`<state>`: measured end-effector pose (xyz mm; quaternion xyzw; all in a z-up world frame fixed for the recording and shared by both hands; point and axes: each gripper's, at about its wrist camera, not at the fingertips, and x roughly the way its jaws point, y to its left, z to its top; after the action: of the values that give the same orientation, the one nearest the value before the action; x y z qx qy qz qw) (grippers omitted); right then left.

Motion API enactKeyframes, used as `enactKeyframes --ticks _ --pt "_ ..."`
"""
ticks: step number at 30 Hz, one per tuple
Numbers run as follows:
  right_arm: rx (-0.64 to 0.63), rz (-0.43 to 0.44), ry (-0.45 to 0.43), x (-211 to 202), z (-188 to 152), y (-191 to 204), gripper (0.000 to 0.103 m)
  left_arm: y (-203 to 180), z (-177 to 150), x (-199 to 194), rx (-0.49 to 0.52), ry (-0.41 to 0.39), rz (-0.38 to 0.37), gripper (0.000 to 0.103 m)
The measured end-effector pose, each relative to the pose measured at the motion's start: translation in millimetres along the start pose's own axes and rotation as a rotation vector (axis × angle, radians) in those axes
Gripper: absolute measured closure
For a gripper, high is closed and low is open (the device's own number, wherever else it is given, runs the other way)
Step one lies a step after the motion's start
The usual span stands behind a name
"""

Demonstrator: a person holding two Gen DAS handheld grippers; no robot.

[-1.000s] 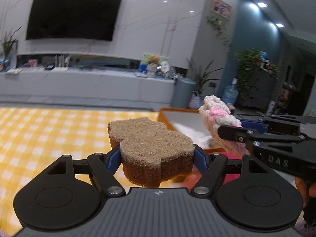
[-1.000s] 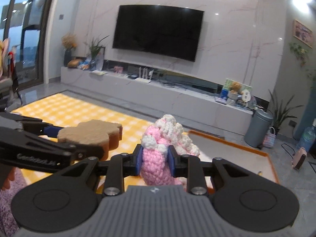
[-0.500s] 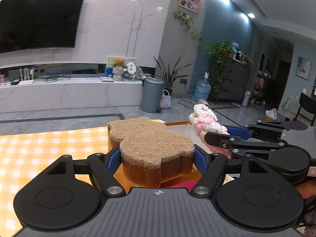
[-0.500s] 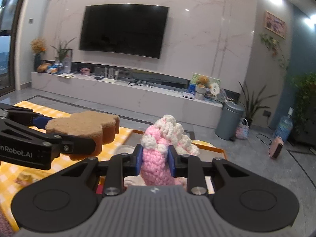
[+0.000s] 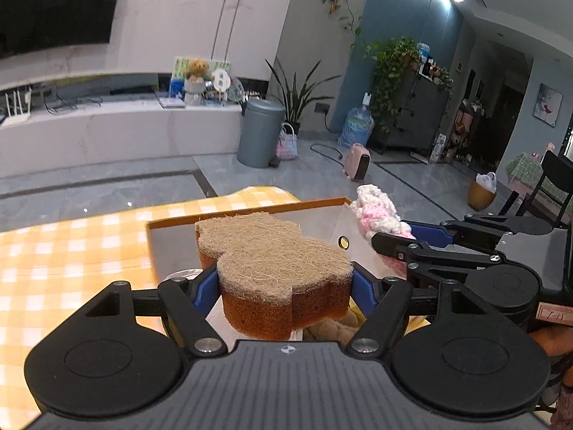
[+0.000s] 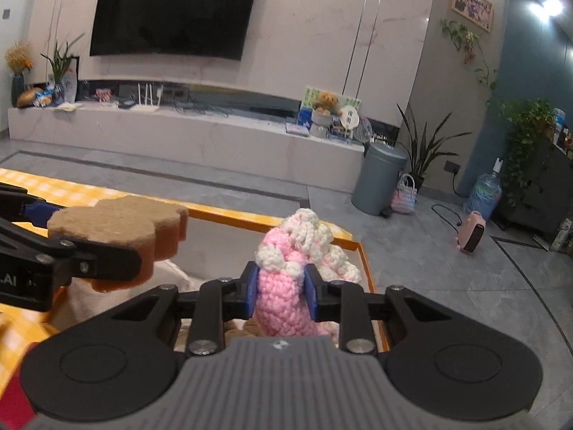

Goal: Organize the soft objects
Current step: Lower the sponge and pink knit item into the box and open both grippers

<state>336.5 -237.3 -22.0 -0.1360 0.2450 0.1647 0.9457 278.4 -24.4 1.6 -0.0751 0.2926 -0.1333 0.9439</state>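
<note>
My left gripper [image 5: 284, 286] is shut on a brown bear-shaped sponge [image 5: 275, 265] with a tan fibre top, held above an orange-rimmed tray [image 5: 250, 211]. My right gripper [image 6: 281, 286] is shut on a pink and white crochet toy [image 6: 297, 261], also above the tray [image 6: 229, 216]. Each gripper shows in the other's view: the right one with the crochet toy [image 5: 379, 215] at the right, the left one with the sponge [image 6: 118, 225] at the left. Soft beige items lie in the tray under the grippers, mostly hidden.
The tray sits at the corner of a table with a yellow checked cloth [image 5: 71, 251]. Beyond the table edge is grey floor with a grey bin [image 6: 379, 179], a pink heater [image 6: 472, 231] and a TV console [image 6: 179, 132].
Both grippers have swung to the right with their objects still held and now hang over the tray's far right corner. The grips have not changed.
</note>
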Motion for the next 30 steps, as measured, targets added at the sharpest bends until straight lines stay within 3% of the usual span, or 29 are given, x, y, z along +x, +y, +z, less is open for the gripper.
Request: enactKeyframes --ticks 10,19,22,26,30 --pt "0.021 -0.025 0.106 53 -17 -19 0.076 -1 0 45 0.011 0.083 -0.042 0.018" --pt "0.001 -0.02 0.179 71 -32 -16 0.072 7 -11 58 -0.043 0.179 -0.025 0.018" --pt "-0.006 -0.016 0.189 71 -34 -14 0.071 8 -14 59 -0.058 0.188 -0.026 0.013" --pt "-0.01 -0.002 0.184 67 -34 -12 0.055 15 -14 52 -0.122 0.183 -0.049 0.006" --pt "-0.014 -0.005 0.182 59 -31 -11 0.027 20 -9 46 -0.169 0.191 -0.084 0.004"
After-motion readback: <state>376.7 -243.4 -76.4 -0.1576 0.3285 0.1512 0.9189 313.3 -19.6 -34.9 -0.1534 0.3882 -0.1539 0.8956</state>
